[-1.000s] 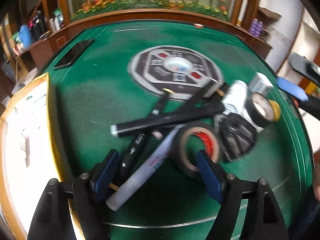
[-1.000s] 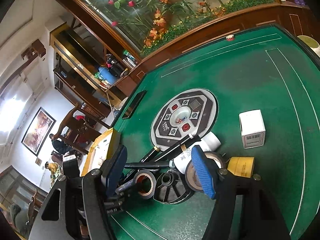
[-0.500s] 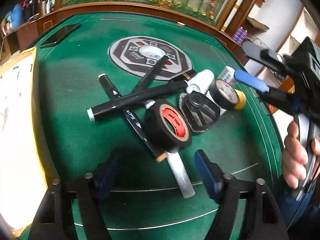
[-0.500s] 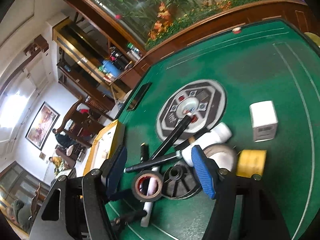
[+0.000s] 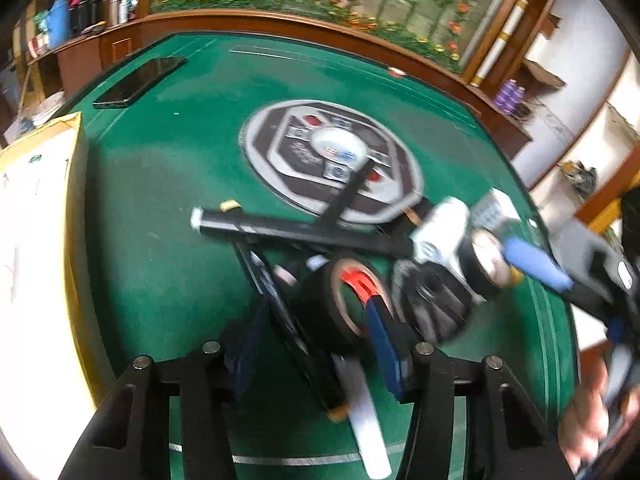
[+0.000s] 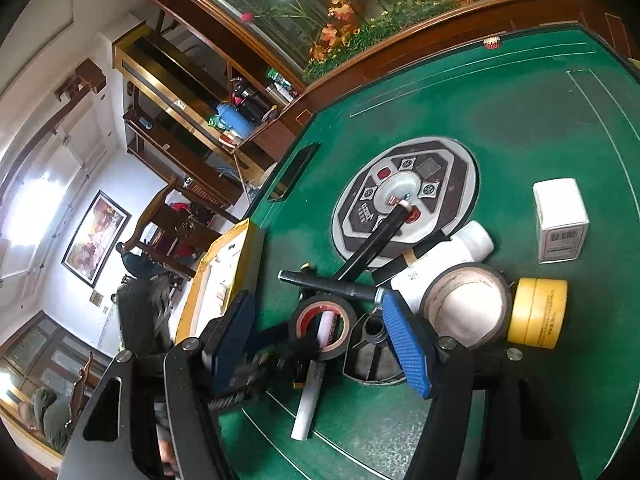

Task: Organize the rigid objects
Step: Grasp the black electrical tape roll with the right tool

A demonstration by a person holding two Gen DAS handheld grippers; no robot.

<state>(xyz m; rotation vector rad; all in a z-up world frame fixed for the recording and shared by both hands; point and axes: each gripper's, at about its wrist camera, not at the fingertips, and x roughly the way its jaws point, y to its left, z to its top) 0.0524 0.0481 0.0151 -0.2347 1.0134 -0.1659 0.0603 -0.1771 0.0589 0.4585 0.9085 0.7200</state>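
A pile of objects lies on the green felt table point(image 5: 168, 184): crossed black markers point(image 5: 304, 232), a white marker point(image 5: 364, 412), and a black tape roll with a red core point(image 5: 332, 304). My left gripper point(image 5: 314, 316) straddles that roll and one black marker. Its jaws are closing; the blurred picture shows the right pad by the roll's face and the left pad apart. From the right wrist view, the left gripper point(image 6: 280, 348) reaches the tape roll point(image 6: 324, 328). My right gripper point(image 6: 316, 300) hovers open above the pile, holding nothing.
Also in the pile are a white bottle point(image 6: 440, 260), a wide tape roll point(image 6: 464, 304), a yellow roll point(image 6: 540, 312) and a ribbed black part point(image 6: 372, 344). A white box point(image 6: 560, 220) stands apart. A yellow-edged tray point(image 5: 76, 200) sits left, a phone point(image 5: 140, 82) far left.
My left gripper has pushed forward onto the red-cored tape roll and its jaws have narrowed around it. The roll now stands more on edge. The right gripper has stayed in place.
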